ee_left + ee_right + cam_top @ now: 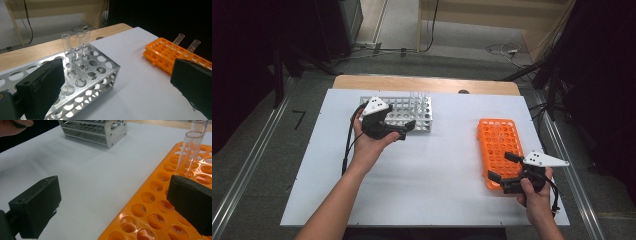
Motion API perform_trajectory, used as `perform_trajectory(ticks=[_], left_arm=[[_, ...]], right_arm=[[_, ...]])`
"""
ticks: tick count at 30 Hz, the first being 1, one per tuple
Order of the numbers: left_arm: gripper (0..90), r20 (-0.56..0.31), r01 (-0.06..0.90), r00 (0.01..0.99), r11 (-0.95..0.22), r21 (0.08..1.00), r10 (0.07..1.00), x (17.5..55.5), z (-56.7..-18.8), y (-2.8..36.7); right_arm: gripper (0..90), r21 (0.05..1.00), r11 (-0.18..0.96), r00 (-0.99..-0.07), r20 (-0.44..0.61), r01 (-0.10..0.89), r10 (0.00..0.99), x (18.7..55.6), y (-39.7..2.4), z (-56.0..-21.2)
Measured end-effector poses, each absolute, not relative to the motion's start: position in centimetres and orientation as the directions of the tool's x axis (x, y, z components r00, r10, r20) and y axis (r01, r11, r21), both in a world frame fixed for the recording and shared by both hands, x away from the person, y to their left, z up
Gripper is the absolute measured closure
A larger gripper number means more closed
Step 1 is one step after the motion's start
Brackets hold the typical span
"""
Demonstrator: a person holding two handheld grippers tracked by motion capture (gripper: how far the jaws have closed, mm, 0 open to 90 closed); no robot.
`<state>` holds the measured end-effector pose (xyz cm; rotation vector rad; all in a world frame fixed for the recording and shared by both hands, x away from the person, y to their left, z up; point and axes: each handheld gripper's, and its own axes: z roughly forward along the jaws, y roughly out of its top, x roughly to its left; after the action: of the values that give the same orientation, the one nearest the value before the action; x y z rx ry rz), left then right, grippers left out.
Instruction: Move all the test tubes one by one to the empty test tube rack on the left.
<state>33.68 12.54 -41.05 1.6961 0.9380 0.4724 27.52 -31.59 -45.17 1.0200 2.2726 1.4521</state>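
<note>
- Test tubes (79,46), three clear glass ones, stand upright in the far corner holes of a metal rack (100,72) at the back left of the tabletop (437,165).
- Their long axes run straight up and down, open mouths on top.
- Seen from the left gripper view, they rise just beyond and slightly left of the gap between the left gripper (117,82)'s fingers (42,87), which are released and spread wide with nothing between them.
- In the high view the left gripper (404,131) hovers at the rack's near edge, fingers pointing toward the tubes' end of the rack; it is by far the nearer hand to these tubes.
- Two more clear tubes (190,152) stand upright in an orange rack (498,145) at the right of the tabletop, well apart from the metal rack.
- The right gripper (502,167) rests over the near end of the orange rack, its fingers (37,207) also released and empty, one tube standing just beyond its right finger.
- Judged from this, either hand would need to close sideways on an upright tube and lift straight up.
</note>
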Motion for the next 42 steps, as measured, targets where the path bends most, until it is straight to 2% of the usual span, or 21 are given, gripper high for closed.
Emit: perform_trajectory(ticks=[20, 33, 38, 40, 42], left_arm=[[0.0, -0.123, 0.354, 0.598, -0.124, 0.927, 0.792, 28.2, -42.6, 13.5], [0.0, -0.168, 0.37, 0.606, -0.089, 0.925, 0.778, 26.8, -43.4, 13.7], [0.0, -0.169, 0.368, 0.613, -0.089, 0.926, 0.771, 26.6, -43.5, 13.5], [0.0, -0.173, 0.369, 0.614, -0.086, 0.925, 0.77, 26.6, -43.5, 13.5], [0.0, -0.177, 0.37, 0.615, -0.084, 0.925, 0.769, 26.5, -43.6, 13.5]], right_arm=[[0.0, 0.865, 0.225, -0.656, 0.146, 0.447, 0.741, 29.3, -31.5, -43.5], [0.0, 0.863, 0.231, -0.638, 0.13, 0.45, 0.759, 32.5, -30.9, -42.1], [0.0, 0.851, 0.209, -0.62, 0.162, 0.481, 0.768, 34.3, -31.4, -42.1], [5.2, 0.852, 0.194, -0.605, 0.169, 0.487, 0.778, 34.6, -31.7, -42.3], [5.7, 0.843, 0.192, -0.597, 0.179, 0.503, 0.782, 34.9, -32.0, -42.7]])
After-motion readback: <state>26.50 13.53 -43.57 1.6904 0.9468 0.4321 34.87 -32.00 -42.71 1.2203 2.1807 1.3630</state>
